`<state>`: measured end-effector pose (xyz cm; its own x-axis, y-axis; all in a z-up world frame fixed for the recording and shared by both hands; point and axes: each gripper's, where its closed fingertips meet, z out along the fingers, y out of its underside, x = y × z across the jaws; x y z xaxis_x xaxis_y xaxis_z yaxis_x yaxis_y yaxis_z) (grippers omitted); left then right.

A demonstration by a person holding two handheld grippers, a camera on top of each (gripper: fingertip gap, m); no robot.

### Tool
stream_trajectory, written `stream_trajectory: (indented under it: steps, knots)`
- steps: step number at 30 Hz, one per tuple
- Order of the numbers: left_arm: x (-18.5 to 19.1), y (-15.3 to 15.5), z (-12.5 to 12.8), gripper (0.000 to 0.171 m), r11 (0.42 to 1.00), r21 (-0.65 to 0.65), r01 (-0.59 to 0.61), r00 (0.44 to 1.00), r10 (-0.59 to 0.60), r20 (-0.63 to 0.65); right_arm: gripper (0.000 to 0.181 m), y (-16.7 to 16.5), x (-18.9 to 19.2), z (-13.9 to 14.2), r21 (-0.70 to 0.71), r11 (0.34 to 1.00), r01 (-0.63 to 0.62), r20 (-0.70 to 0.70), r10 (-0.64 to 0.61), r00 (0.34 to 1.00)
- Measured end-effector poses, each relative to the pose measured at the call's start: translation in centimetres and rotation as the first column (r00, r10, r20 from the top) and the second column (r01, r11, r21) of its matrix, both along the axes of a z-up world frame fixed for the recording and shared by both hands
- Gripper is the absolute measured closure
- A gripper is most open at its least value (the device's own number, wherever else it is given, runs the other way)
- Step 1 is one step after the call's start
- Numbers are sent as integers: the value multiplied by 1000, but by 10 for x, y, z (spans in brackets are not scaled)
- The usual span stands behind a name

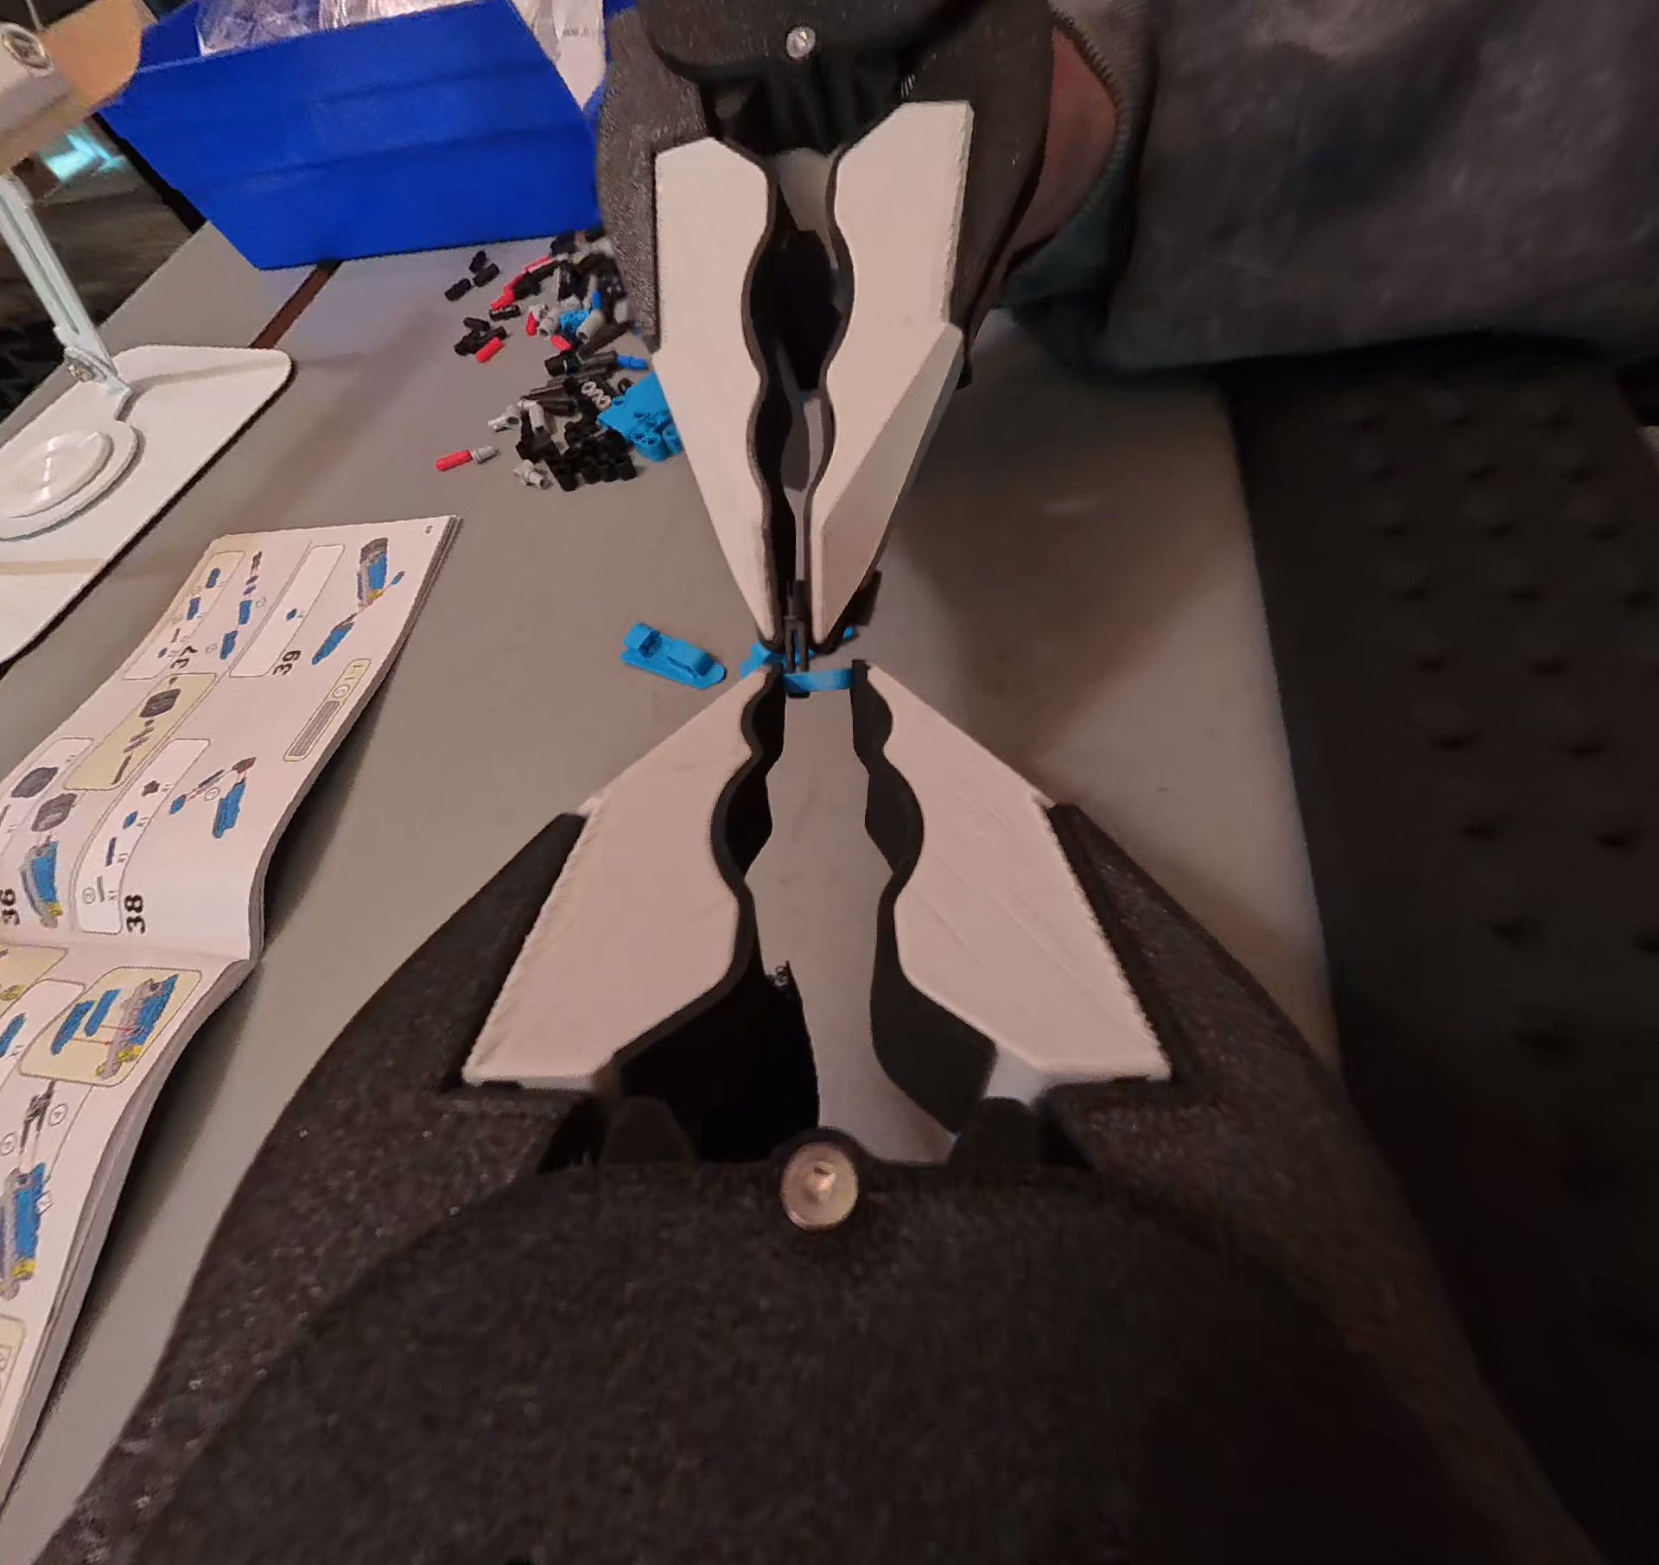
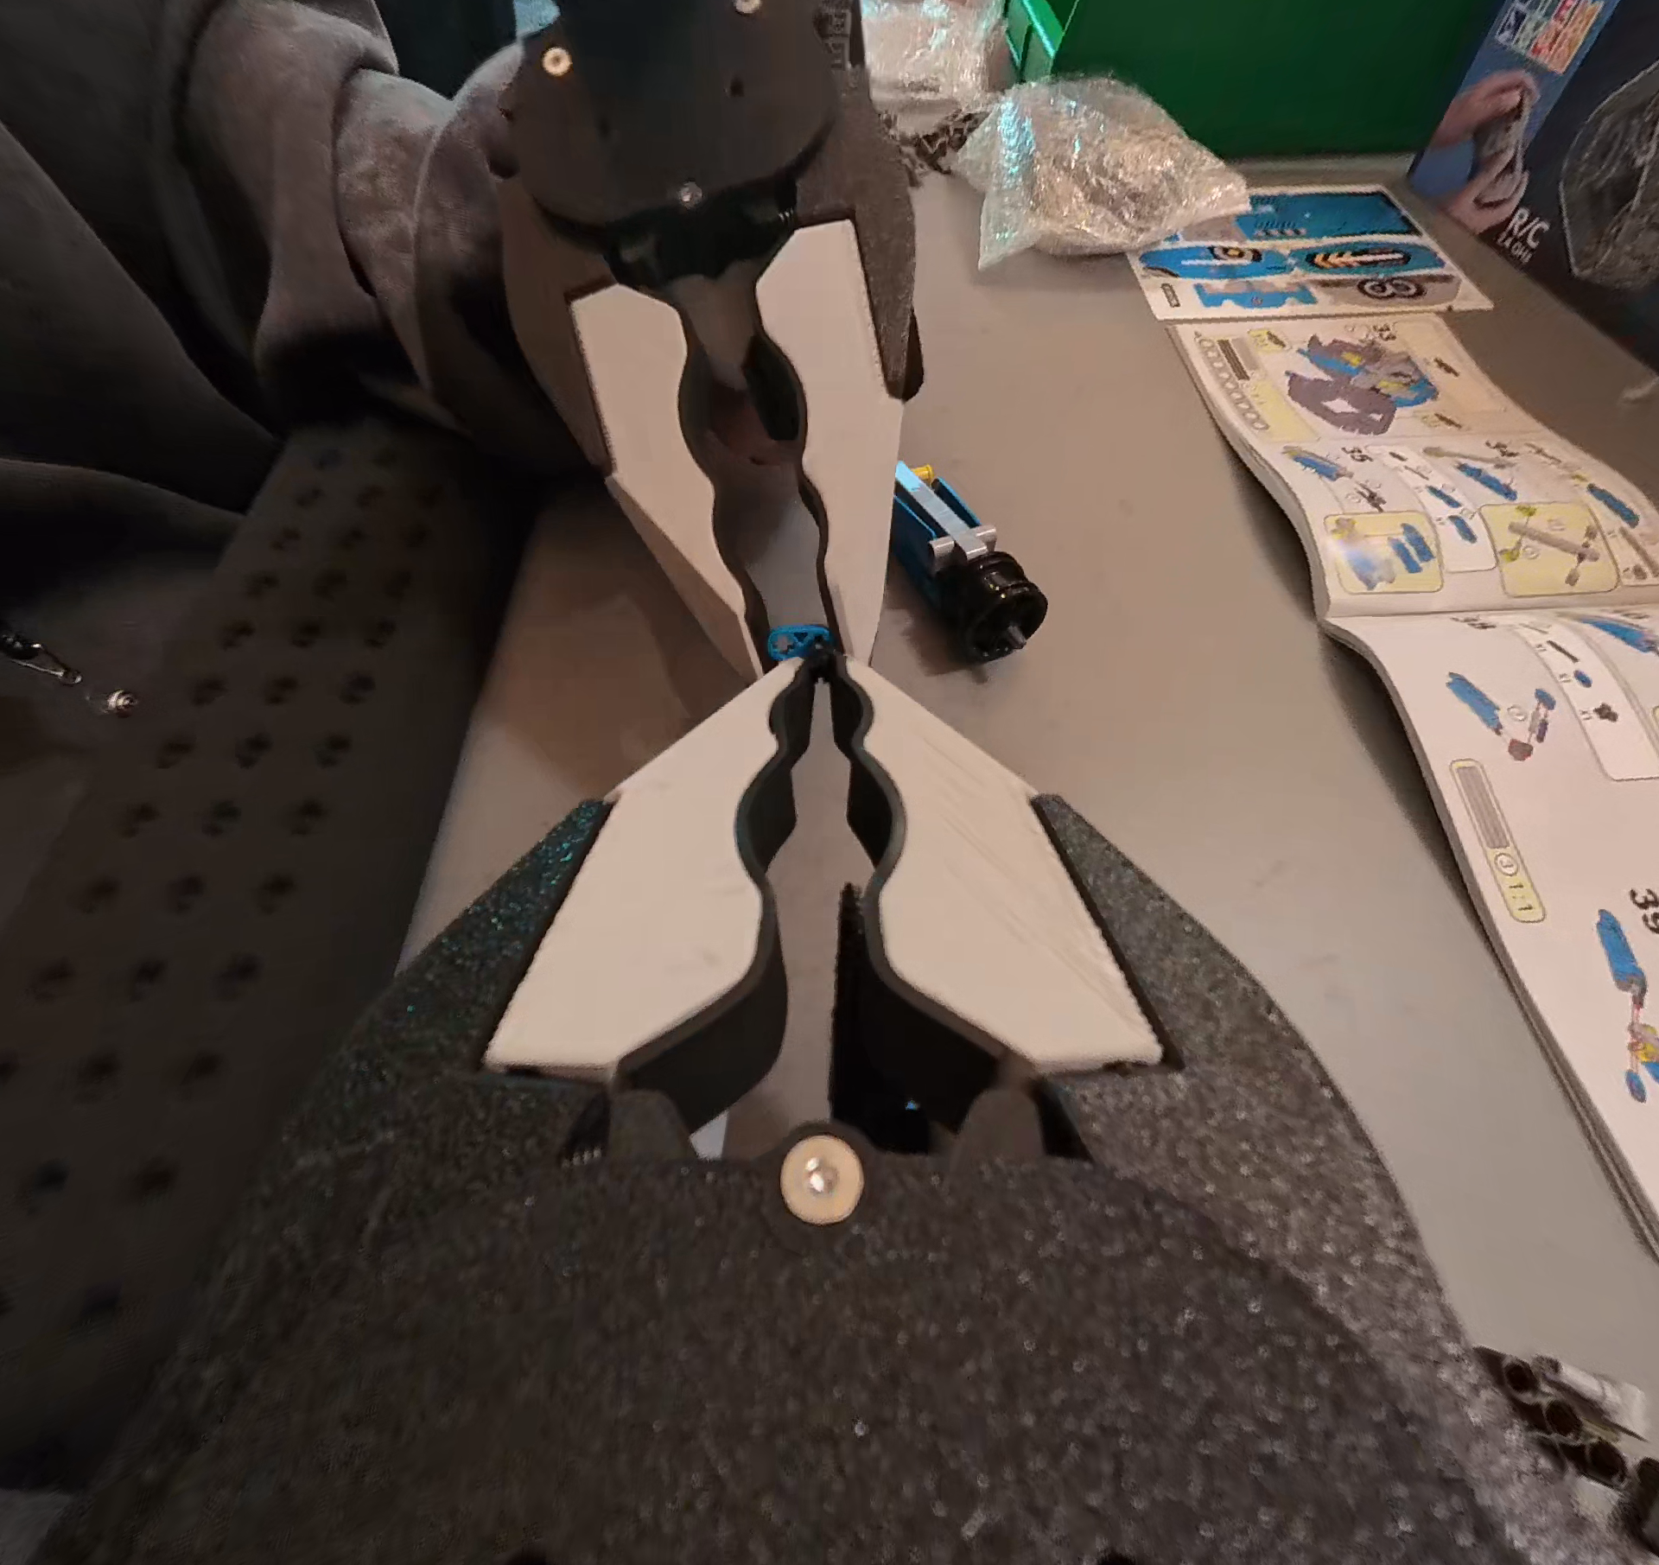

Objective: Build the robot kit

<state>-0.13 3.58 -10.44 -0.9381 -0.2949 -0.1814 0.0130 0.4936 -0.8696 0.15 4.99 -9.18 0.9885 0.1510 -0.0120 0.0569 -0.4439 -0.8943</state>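
The grey bench (image 1: 503, 409) carries everything, and its far edge is lined with storage: a blue bin (image 1: 359, 130) on one side, a green bin (image 2: 1257, 22) and a printed box (image 2: 1544, 85) on the other. An open instruction booklet (image 1: 179, 759) lies flat beside the work area, apparently so its pages can be read while both hands are busy; a sticker sheet (image 2: 1302, 265) and crumpled plastic bags (image 2: 1095, 166) lie beyond it. A white lamp base (image 1: 117, 426) stands at the bench's edge.

A partly built blue assembly with a black wheel hub (image 2: 969, 561) rests on the bench just beside the grippers, set aside within reach. A loose heap of small black, red and grey parts (image 1: 566, 382) sits near the blue bin, and one flat blue piece (image 1: 673, 653) lies alone close to the fingertips.

The two tools meet tip to tip above the bench, facing each other. The left hand-held gripper (image 1: 812, 680) is drawn narrow at its tips and pinches a small blue connector (image 1: 808, 678), holding it steady in mid-air. The right hand-held gripper (image 2: 821, 669) is closed nearly to touching and clamps a thin black pin (image 1: 795, 615), whose end is at the connector. The opposed pose looks suited to lining the pin up with a hole in the connector, one tool bracing while the other guides. Whether the pin is already seated I cannot tell.
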Motion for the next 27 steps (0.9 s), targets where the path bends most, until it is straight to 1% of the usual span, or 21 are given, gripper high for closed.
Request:
stream_trajectory:
  steps: [3,6,9,11,13,14,15,23,27]
  knots:
    - [6,2,-8,158,998,50,-34,999,32,24,178,3,3,-6,-28,999,28,23,-27,999]
    - [16,7,-3,158,996,21,-83,996,83,15,177,3,15,-4,-11,995,99,74,-98,992]
    - [18,10,-3,158,996,14,-92,996,92,9,165,2,18,-2,2,993,120,76,-119,990]
    - [17,10,-3,157,996,22,-86,996,86,23,162,4,18,-1,6,993,120,77,-120,990]
    - [16,9,-5,157,996,37,-82,996,81,33,164,5,16,2,26,994,110,80,-112,990]
    - [16,8,-5,157,996,37,-80,996,78,36,172,5,15,3,30,994,106,78,-108,991]
    - [15,8,-5,158,996,35,-77,996,75,39,176,4,15,3,27,994,106,80,-108,991]
    - [14,7,-6,158,996,56,-72,995,68,70,176,5,12,3,28,995,94,46,-95,994]
    - [13,7,-8,158,995,66,-70,996,66,59,176,6,12,1,20,996,91,39,-92,995]
